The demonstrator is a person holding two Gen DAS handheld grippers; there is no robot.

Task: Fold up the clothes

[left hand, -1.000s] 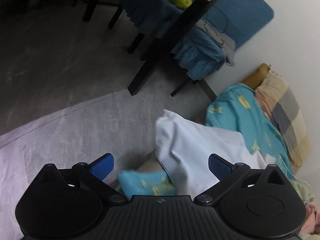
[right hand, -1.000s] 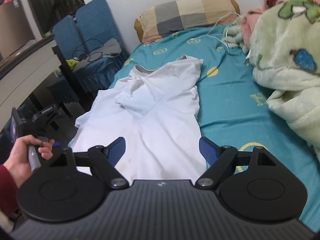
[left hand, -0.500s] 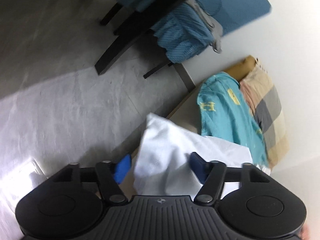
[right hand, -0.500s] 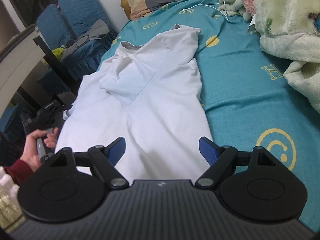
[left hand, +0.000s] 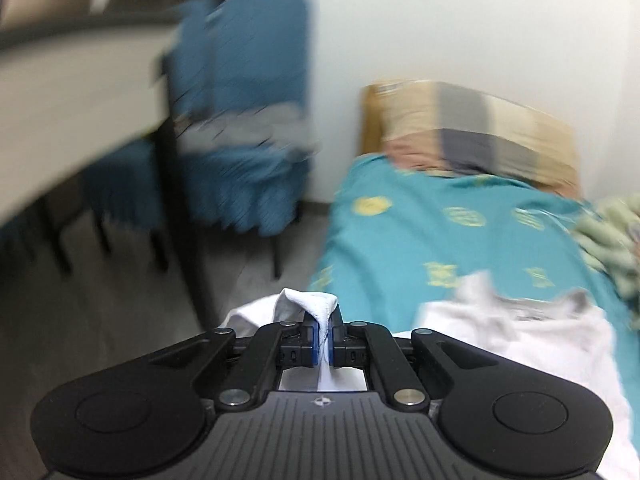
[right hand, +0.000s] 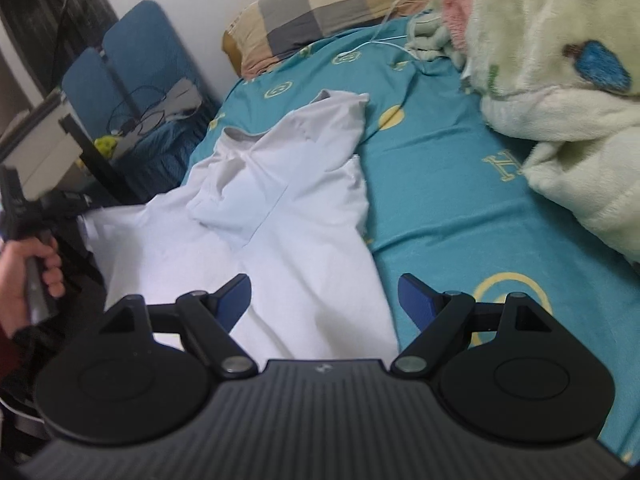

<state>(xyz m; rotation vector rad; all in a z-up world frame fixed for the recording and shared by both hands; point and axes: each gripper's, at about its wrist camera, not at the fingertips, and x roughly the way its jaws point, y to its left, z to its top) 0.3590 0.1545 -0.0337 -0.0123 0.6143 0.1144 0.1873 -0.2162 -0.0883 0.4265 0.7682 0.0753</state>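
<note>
Left wrist view shows the left hand-held gripper (left hand: 323,340) clamped on a bunched edge of the white shirt (right hand: 280,216), which lies spread on the teal bed (right hand: 460,208). The right hand-held gripper (right hand: 324,300) hovers wide apart over the hem, holding nothing. With so small a pinch, the cloth could slip free or drag the whole shirt askew. A second ago the left jaws stood wide, near the floor.

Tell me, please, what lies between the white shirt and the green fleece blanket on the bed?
Only bare teal bedsheet separates the white shirt from the green fleece blanket, as the right wrist view shows.
</note>
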